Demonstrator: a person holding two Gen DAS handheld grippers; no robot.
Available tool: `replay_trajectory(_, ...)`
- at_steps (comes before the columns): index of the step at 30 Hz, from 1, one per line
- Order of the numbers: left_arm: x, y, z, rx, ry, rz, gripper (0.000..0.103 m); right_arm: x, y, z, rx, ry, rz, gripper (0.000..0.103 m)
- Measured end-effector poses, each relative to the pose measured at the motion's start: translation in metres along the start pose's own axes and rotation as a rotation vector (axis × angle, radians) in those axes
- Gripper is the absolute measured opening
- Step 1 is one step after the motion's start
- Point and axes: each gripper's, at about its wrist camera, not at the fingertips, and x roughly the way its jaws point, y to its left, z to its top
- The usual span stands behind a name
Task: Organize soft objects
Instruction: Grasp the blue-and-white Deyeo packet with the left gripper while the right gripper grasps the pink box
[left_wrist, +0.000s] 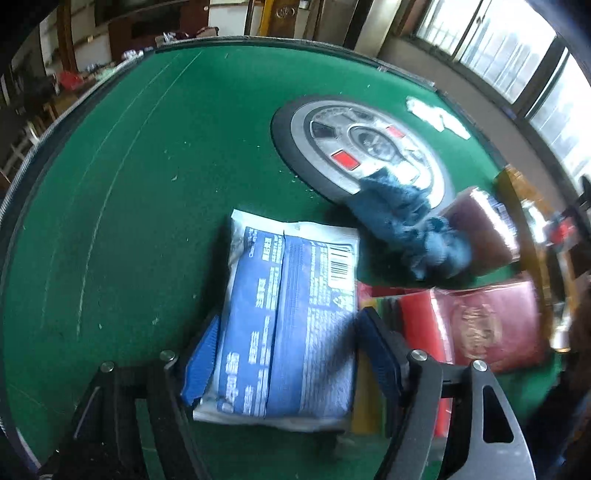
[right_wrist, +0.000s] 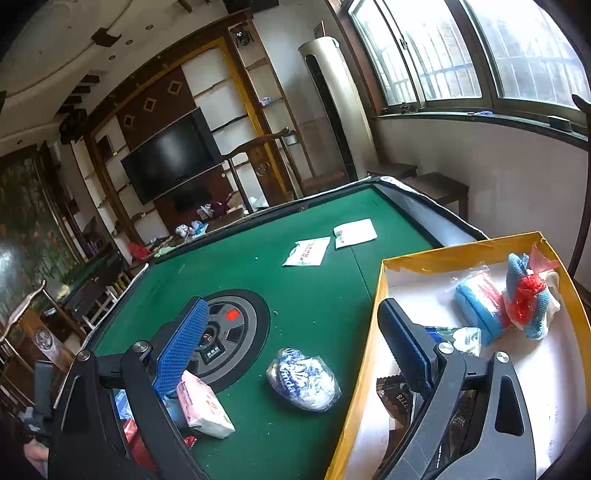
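The left gripper (left_wrist: 286, 354) straddles the blue-and-white tissue pack (left_wrist: 286, 325) on the green table (left_wrist: 129, 203), jaws part-open, apparently not pinching, while the right gripper (right_wrist: 291, 339) hangs wide, empty; next: close, carry to the yellow box (right_wrist: 369, 350).

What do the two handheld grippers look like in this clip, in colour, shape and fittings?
Both match: the left gripper and right gripper have black linkage arms joined by round silver pins, with teardrop cut-outs in the outer plates. Each flat rectangular finger carries a blue ribbed pad. No cables, printed markings or sleeves are visible.
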Motion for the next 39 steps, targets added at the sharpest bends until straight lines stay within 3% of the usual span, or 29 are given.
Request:
replay_trajectory(4,0.009,-0.013,0.002,0.079,-0.011,0.138,0.08,0.0,0.0,0.001,-0.003,-0.001,-0.001,0.094)
replay_trajectory(6,0.013,-0.016,0.004,0.102,-0.023,0.171,0.081,0.0,0.0,0.001,-0.006,-0.002,-0.003,0.094)
replay_trajectory(9,0.011,-0.008,0.003,0.072,-0.056,0.194,0.071,0.0,0.002,0.002,-0.014,-0.002,-0.005,0.094)
replay_trajectory(13,0.002,0.015,-0.005,0.005,-0.127,0.217,0.068,0.0,0.01,0.0,-0.035,-0.003,0.013,0.094)
replay_trajectory(17,-0.009,0.047,-0.006,-0.147,-0.214,0.127,0.067,-0.002,0.036,-0.011,-0.117,-0.003,0.087,0.094)
replay_trajectory(19,-0.011,0.059,-0.004,-0.211,-0.235,0.084,0.067,0.0,0.059,-0.023,-0.181,0.047,0.187,0.094)
replay_trajectory(23,-0.01,0.063,-0.002,-0.236,-0.266,0.072,0.067,-0.004,0.102,-0.05,-0.196,0.159,0.384,0.094)
replay_trajectory(24,-0.01,0.063,-0.002,-0.232,-0.269,0.072,0.067,-0.005,0.113,-0.057,-0.226,0.176,0.388,0.091)
replay_trajectory(28,-0.007,0.056,-0.002,-0.203,-0.267,0.092,0.067,0.005,0.141,-0.08,-0.396,0.238,0.291,0.071)
replay_trajectory(32,-0.005,0.051,0.001,-0.202,-0.257,0.086,0.067,0.036,0.113,-0.062,-0.301,0.263,0.166,0.069)
replay_trajectory(34,-0.007,0.055,0.001,-0.212,-0.254,0.078,0.067,0.058,0.112,-0.06,-0.397,0.298,0.019,0.069)
replay_trajectory(37,-0.006,0.056,0.001,-0.223,-0.251,0.065,0.067,0.082,0.112,-0.066,-0.404,0.393,0.074,0.066)
replay_trajectory(38,-0.006,0.056,0.002,-0.223,-0.251,0.065,0.067,0.089,0.113,-0.07,-0.409,0.418,0.069,0.06)
replay_trajectory(39,-0.006,0.055,0.002,-0.223,-0.25,0.063,0.067,0.096,0.113,-0.074,-0.42,0.443,0.049,0.042)
